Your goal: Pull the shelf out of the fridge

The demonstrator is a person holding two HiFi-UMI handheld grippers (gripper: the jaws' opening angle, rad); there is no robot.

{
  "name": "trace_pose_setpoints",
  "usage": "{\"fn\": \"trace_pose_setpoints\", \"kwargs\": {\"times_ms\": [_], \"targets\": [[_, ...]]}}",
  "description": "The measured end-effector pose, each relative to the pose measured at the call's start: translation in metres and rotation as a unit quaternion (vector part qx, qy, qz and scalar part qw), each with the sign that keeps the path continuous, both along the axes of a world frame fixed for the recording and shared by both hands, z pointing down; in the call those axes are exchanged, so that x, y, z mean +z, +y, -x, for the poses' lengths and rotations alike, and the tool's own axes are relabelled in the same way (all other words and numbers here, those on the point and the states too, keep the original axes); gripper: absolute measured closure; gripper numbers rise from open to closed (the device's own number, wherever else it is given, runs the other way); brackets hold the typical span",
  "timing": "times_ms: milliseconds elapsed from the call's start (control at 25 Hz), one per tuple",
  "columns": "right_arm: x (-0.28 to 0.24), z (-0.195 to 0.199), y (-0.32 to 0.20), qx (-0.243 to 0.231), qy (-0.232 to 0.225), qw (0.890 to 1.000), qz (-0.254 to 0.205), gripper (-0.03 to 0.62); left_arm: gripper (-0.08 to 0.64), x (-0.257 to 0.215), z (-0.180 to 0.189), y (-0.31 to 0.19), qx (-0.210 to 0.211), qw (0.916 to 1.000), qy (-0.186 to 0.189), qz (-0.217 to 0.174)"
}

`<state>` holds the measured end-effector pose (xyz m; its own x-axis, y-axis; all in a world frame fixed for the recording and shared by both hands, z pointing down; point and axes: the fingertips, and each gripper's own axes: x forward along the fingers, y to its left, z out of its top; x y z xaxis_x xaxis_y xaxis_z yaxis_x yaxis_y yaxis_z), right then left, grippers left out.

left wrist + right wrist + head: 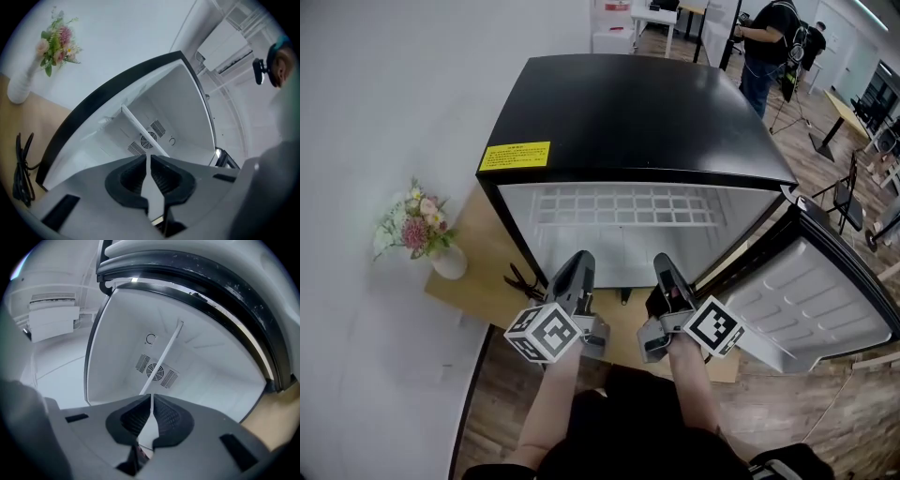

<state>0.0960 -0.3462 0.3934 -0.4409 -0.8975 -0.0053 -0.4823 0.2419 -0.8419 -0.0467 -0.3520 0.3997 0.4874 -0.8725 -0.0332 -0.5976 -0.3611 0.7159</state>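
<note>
1. White wall (394, 94) is filling the left side. A vase of flowers (448, 262) is sitting on the wooden platform (487, 281), well left of the fridge (628, 112). A black cable bundle (521, 279) is lying just beside the fridge's left front corner.
2. Left gripper (577, 257) is hovering in front of the opening. Its jaws are closed tip to tip and gripping nothing, with only white interior showing through the slit.
3. Shelf (614, 206), a white grid, is sitting inside the fridge, high in the compartment and apart from both grippers.
4. Right gripper (664, 262) is hovering near the left one, its jaws likewise closed on nothing.
5. Door (811, 300) is standing swung open on the right. Both grippers are working between the black left frame edge and that door, with room on either side.
6. Only the head view is showing the grid pattern, the yellow label (515, 156) on the fridge top and a person (764, 47) standing at back right.
7. Only the gripper views are showing the back-wall fan vent (147, 139). In them the shelf is appearing nearly edge-on, as a thin white line crossing in front of the vent.
</note>
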Motion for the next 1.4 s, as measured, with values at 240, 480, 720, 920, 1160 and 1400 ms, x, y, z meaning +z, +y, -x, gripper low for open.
{"fn": "trace_pose_setpoints", "kwargs": {"times_ms": [240, 480, 720, 920, 1160, 1400], "targets": [[-0.015, -0.006, -0.013, 0.007, -0.038, 0.999, -0.016, 0.591, 0.426, -0.017, 0.002, -0.008, 0.007, 0.9908, 0.135, 0.010], [-0.023, -0.004, -0.024, 0.010, -0.073, 0.997, -0.028, 0.442, 0.340, -0.023, 0.006, -0.021, 0.001, 0.9740, 0.226, 0.016], [-0.022, -0.005, -0.039, 0.010, -0.110, 0.994, -0.018, 0.440, 0.336, -0.024, 0.009, -0.037, -0.015, 0.9673, 0.253, 0.010], [-0.022, -0.014, -0.050, 0.023, -0.125, 0.992, -0.018, 0.440, 0.336, -0.028, 0.005, -0.051, -0.021, 0.9649, 0.262, 0.006], [-0.021, -0.022, -0.065, 0.035, -0.150, 0.988, -0.019, 0.440, 0.336, -0.026, 0.007, -0.068, -0.042, 0.9609, 0.273, 0.012], [-0.017, -0.024, -0.082, 0.041, -0.148, 0.988, -0.013, 0.440, 0.336, -0.024, 0.014, -0.081, -0.065, 0.9568, 0.283, 0.011]]}}
